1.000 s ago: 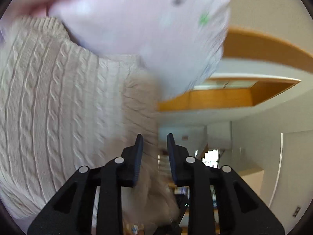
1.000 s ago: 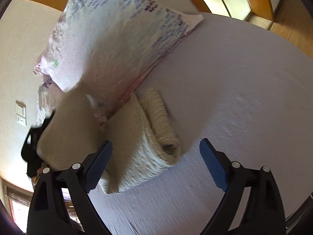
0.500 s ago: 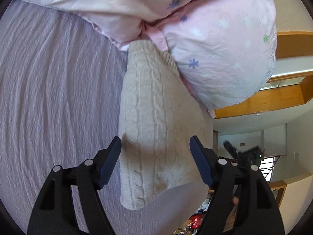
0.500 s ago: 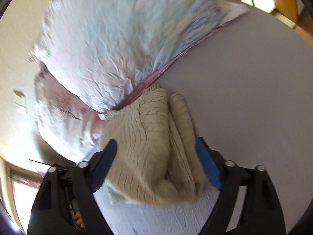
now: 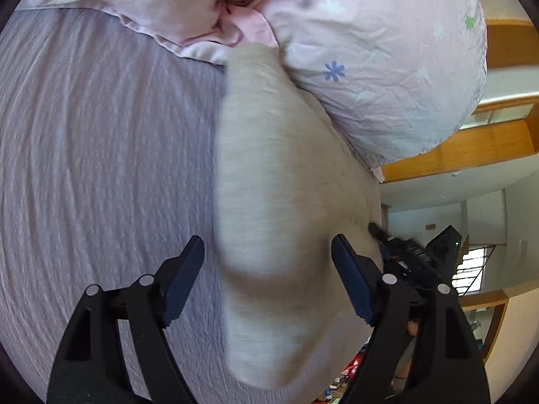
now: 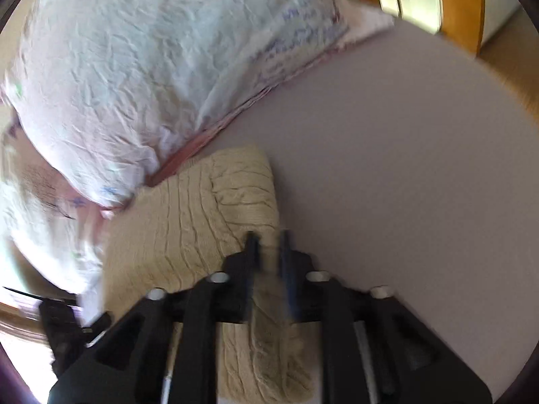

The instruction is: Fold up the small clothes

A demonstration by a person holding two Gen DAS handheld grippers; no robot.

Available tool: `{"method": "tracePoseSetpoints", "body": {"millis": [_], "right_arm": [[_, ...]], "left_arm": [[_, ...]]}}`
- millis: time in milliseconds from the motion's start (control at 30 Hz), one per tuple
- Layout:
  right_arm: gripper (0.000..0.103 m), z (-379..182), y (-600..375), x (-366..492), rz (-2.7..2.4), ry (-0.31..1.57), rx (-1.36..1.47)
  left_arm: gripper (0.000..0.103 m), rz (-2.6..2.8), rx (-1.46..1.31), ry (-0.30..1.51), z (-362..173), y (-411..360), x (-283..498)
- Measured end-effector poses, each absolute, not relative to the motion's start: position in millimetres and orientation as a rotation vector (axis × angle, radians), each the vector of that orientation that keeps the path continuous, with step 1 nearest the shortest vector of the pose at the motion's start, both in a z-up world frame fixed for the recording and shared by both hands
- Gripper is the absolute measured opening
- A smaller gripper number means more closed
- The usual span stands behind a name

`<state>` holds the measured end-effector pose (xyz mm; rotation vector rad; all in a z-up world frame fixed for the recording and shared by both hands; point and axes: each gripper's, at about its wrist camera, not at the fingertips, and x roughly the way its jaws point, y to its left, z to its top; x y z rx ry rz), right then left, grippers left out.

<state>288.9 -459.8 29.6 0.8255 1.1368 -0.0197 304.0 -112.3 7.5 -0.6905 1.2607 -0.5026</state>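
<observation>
Two tongs, one sweater, two pillows, one bed. Nearest, the right tongs (image 6: 268,262) are pinched almost together on a rolled fold of the cream cable-knit sweater (image 6: 188,232), at its edge toward the open sheet. The left tongs (image 5: 267,282) stand spread wide, one finger on either side of the sweater's (image 5: 286,202) near end, gripping nothing. The sweater lies folded on the grey-lilac bed (image 5: 101,168), its far end tucked against the pillows. Beyond it sit a pink starred pillow (image 5: 380,67) and a second pale pink pillow (image 5: 151,0), touching each other. To one side of the sweater the sheet (image 6: 387,168) runs bare to the bed's edge; on the other side the bed ends just beside it
</observation>
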Motion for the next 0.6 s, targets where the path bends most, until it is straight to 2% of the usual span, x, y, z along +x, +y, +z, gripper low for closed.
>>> {"method": "tracePoseSetpoints", "body": {"millis": [33,133,200,233,267,300,333,467,600], "right_arm": [[0.102,31,-464,284,0.012,1.105,0.878],[0.102,24,-469,278,0.061,1.136,0.923],[0.100,15,-464,274,0.080,1.189,0.897],[0.095,10,-461,272,0.096,1.210,0.894],[0.084,11,-458,269,0.098,1.198,0.873],[0.041,10,-452,268,0.152,1.193,0.883],[0.025,8,-444,266,0.165,1.209,0.897],[0.024,22,-415,258,0.246,1.168,0.867],[0.025,23,-357,241,0.392,1.242,0.775]], "left_arm": [[0.077,-0.503,-0.673,1.267,6,-118,305],[0.072,-0.495,-0.679,1.273,-1,-125,306],[0.064,-0.478,-0.694,1.250,-4,-124,304],[0.057,-0.472,-0.695,1.245,-5,-123,303],[0.048,-0.479,-0.697,1.241,-6,-116,298],[0.044,-0.496,-0.694,1.229,-6,-113,296],[0.038,-0.511,-0.690,1.220,-5,-107,293],[0.033,-0.560,-0.656,1.161,17,-75,279],[0.036,-0.505,-0.586,1.107,32,-15,252]]}}
